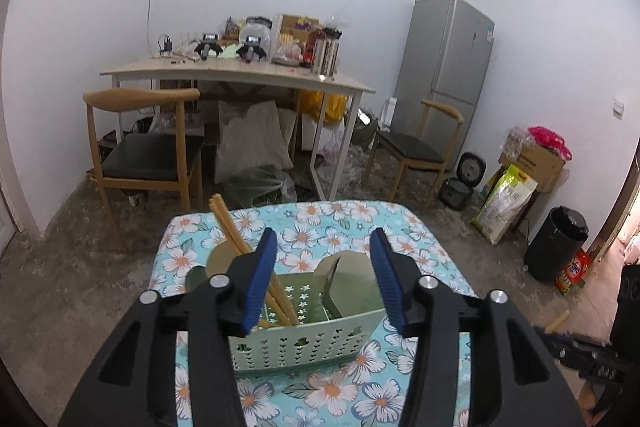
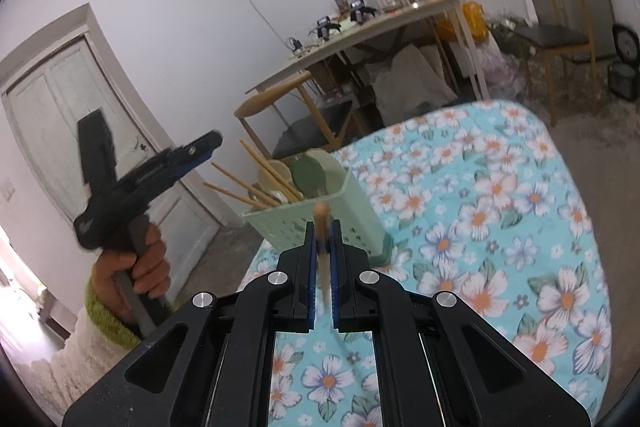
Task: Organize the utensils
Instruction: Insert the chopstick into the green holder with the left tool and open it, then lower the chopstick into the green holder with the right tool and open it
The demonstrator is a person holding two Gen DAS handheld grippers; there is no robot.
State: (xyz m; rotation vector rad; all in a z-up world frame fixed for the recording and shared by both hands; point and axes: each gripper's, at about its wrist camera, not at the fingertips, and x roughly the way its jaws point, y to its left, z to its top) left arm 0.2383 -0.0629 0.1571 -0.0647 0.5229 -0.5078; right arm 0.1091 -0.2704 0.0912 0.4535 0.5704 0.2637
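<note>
The right gripper [image 2: 324, 239] pinches one wooden chopstick [image 2: 322, 227] just above the green utensil basket [image 2: 332, 223]. The basket stands near the tablecloth's [image 2: 520, 227] edge, so a bump could tip it off. The left gripper [image 1: 323, 275] has its jaws spread and holds nothing.

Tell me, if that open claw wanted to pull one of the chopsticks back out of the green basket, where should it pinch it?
Probably on the bare upper shaft of the chopsticks, coming from above and closing across the stick. They lean out over the rim of the green basket, so their tops stand free while the lower ends sit hidden inside. The left gripper is open and empty.
</note>
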